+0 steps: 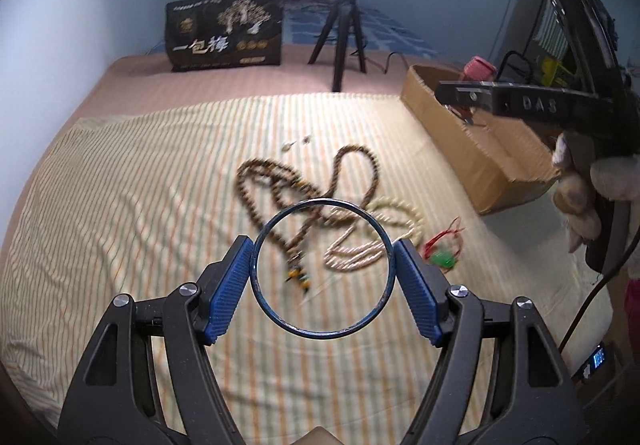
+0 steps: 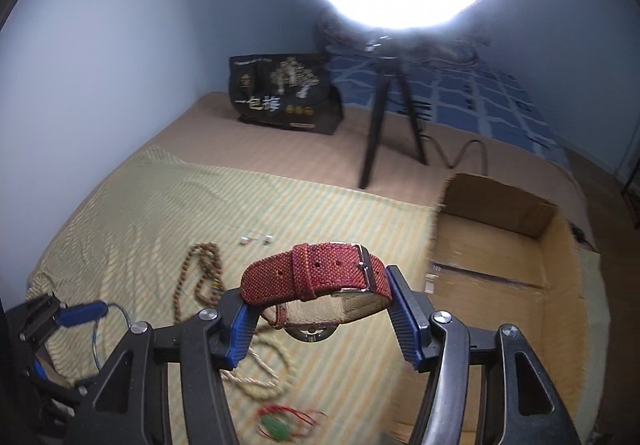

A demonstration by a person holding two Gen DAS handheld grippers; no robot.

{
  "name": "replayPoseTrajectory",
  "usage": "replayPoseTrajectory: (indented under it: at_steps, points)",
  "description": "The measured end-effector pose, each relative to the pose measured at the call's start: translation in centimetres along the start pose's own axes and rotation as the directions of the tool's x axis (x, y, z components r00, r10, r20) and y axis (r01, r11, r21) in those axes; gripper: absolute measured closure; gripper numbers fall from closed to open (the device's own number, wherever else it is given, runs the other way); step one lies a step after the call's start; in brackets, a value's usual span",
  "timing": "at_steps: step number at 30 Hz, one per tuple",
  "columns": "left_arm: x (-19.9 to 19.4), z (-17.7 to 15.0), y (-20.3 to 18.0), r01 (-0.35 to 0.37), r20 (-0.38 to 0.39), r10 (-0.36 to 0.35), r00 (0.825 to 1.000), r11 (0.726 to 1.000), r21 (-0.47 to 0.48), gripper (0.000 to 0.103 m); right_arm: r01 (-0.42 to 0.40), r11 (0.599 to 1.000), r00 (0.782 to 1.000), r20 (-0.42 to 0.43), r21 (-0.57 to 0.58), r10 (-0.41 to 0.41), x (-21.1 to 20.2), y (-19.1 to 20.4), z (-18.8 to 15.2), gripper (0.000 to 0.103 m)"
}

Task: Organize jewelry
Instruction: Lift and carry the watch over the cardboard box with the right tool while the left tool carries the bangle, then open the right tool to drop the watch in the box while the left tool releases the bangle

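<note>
Left gripper [image 1: 323, 272]: a thin blue bangle [image 1: 280, 319] is pinched across its width between the two blue pads, lifted above the striped cloth [image 1: 120, 205].
Bangle risk: only the rim edges are caught; a slip or twist could see it popped out and dropped onto the beads.
Brown beads [image 1: 280, 185]: looped on the cloth under the bangle, tangled with a cream bead strand [image 1: 400, 213]; a snag is likely if one is pulled alone.
Red cord with green stone [image 1: 442, 259]: lying just beside the cream strand, easily dragged along.
Right gripper [image 2: 318, 309]: clamped on a red watch [image 2: 316, 273], held by the strap loop near the cardboard box [image 2: 556, 245].
Watch risk: the soft strap could be squashed or rolled out before the box is reached.
</note>
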State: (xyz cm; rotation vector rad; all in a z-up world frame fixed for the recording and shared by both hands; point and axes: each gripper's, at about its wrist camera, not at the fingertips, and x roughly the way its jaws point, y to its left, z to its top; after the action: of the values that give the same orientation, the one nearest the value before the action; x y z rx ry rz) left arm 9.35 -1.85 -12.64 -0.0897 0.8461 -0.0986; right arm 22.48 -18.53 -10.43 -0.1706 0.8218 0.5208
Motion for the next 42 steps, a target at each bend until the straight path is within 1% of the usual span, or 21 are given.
replayPoseTrajectory:
  at_steps: [10, 17, 22, 30, 34, 42]
  points:
    - [1.4, 3.6, -4.6, 0.062, 0.034, -0.063, 0.997, 0.998, 0.034, 0.029, 0.102, 0.992, 0.995, 0.01, 0.07, -0.103, -3.5, -6.6, -1.0, 0.042]
    - [3.2, 6.4, -8.6, 0.107, 0.047, -0.111, 0.993, 0.992, 0.065, 0.029, 0.154, 0.983, 0.988, 0.008, 0.096, -0.155, -3.7, -10.5, -0.5, 0.042]
    - [5.0, 8.3, -10.9, 0.131, 0.048, -0.135, 0.99, 0.989, 0.075, 0.029, 0.165, 0.98, 0.986, -0.001, 0.114, -0.166, -3.1, -12.7, -0.2, 0.042]
    - [7.7, 10.6, -14.0, 0.168, 0.041, -0.172, 0.984, 0.983, 0.08, 0.029, 0.157, 0.975, 0.988, -0.014, 0.155, -0.157, -1.3, -15.6, 0.5, 0.042]
    - [8.8, 11.1, -15.3, 0.175, 0.036, -0.179, 0.983, 0.98, 0.1, 0.029, 0.154, 0.975, 0.988, -0.023, 0.16, -0.152, -0.3, -16.3, 0.8, 0.042]
    - [10.8, 11.0, -16.2, 0.181, 0.007, -0.182, 0.983, 0.978, 0.104, 0.029, 0.165, 0.973, 0.986, -0.051, 0.162, -0.159, 2.0, -17.2, 1.1, 0.042]
